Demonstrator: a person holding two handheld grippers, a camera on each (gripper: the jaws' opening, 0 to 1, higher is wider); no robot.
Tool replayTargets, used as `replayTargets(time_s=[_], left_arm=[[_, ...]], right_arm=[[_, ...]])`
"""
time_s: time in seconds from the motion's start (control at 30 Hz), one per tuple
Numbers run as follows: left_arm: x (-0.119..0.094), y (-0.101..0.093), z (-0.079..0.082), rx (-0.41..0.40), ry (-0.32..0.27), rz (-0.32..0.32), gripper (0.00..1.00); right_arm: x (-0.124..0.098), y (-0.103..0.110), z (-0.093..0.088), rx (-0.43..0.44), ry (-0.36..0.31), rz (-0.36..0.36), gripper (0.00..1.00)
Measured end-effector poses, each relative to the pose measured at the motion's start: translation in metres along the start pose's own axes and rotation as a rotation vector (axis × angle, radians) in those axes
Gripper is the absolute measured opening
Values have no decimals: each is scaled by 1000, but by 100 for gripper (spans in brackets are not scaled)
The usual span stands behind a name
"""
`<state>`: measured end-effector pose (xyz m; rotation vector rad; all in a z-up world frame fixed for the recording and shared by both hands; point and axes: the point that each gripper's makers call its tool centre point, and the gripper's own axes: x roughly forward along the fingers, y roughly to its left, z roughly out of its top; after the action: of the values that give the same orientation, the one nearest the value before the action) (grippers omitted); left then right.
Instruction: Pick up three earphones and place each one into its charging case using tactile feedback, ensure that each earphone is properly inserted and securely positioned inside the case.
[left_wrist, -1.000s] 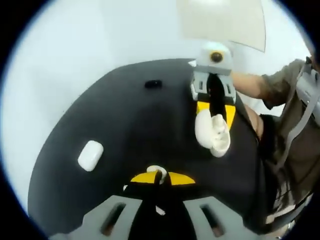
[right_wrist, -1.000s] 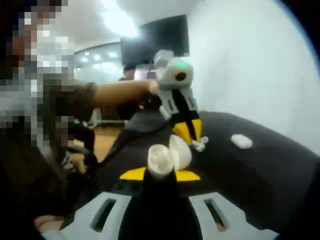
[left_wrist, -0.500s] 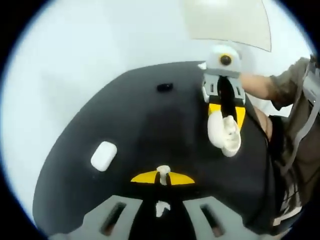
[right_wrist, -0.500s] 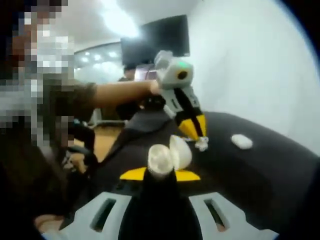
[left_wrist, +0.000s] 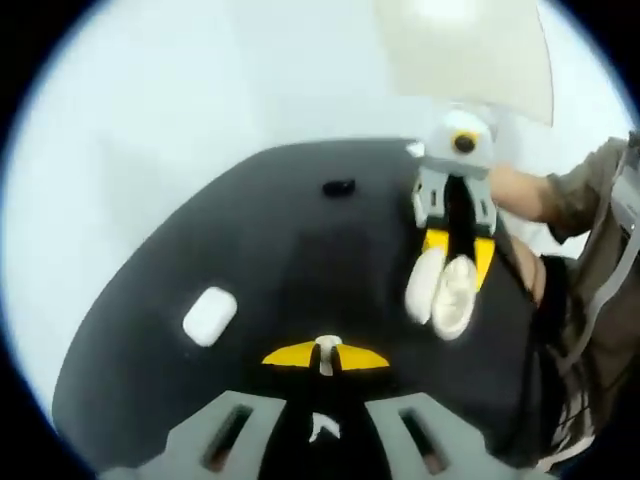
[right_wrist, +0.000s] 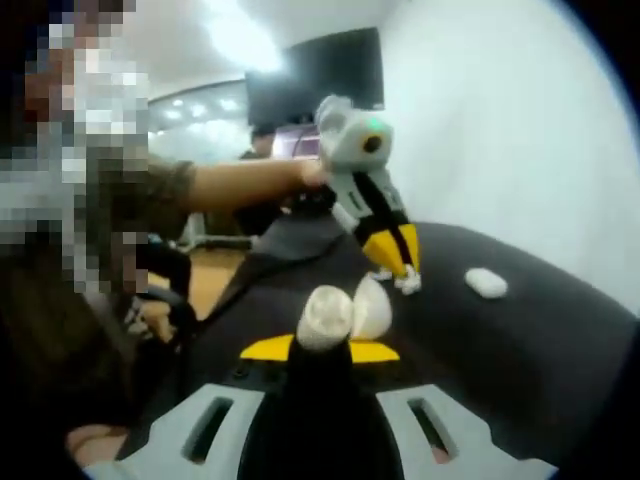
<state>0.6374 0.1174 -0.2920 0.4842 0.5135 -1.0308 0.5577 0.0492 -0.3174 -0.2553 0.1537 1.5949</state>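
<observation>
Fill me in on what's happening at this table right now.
A person holds a gripper in each hand over a black table. The left gripper is shut on a white earphone, pinched between its yellow-tipped jaws. The right gripper is shut on an open white charging case, held up off the table. The two grippers face each other, and the earphone is not yet in the case. A closed white case and a small dark object lie on the table.
</observation>
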Motion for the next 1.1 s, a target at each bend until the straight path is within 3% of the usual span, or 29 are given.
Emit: replayTargets(time_s=[0.1,0.2,0.27,0.37,0.47,0.53,0.7,0.83,1.1], left_arm=[[-10,-12,10,4,-40,-40,4],[-25,-33,29,-4,-137,-121,4],[-29,-46,35,-17,-158,-171,4],[-24,-62,34,41,-115,-201,4],[-13,-72,31,131,-58,-188,4],[-8,-81,35,127,-59,-217,4],[1,-82,28,200,38,-206,4],[4,-86,28,185,62,-239,4],[5,-89,26,190,73,-236,4]], right_arm=[[0,0,0,-6,1,-1,20],[0,0,0,-11,3,-2,20],[0,0,0,-14,4,-3,20],[1,-1,0,-16,5,-4,20],[1,-1,-1,-20,8,-7,20],[0,-2,-1,-24,8,-9,20],[0,-2,-1,-25,7,-8,20],[-1,-1,-1,-27,6,-7,20],[-1,-5,1,-3,2,-16,21]])
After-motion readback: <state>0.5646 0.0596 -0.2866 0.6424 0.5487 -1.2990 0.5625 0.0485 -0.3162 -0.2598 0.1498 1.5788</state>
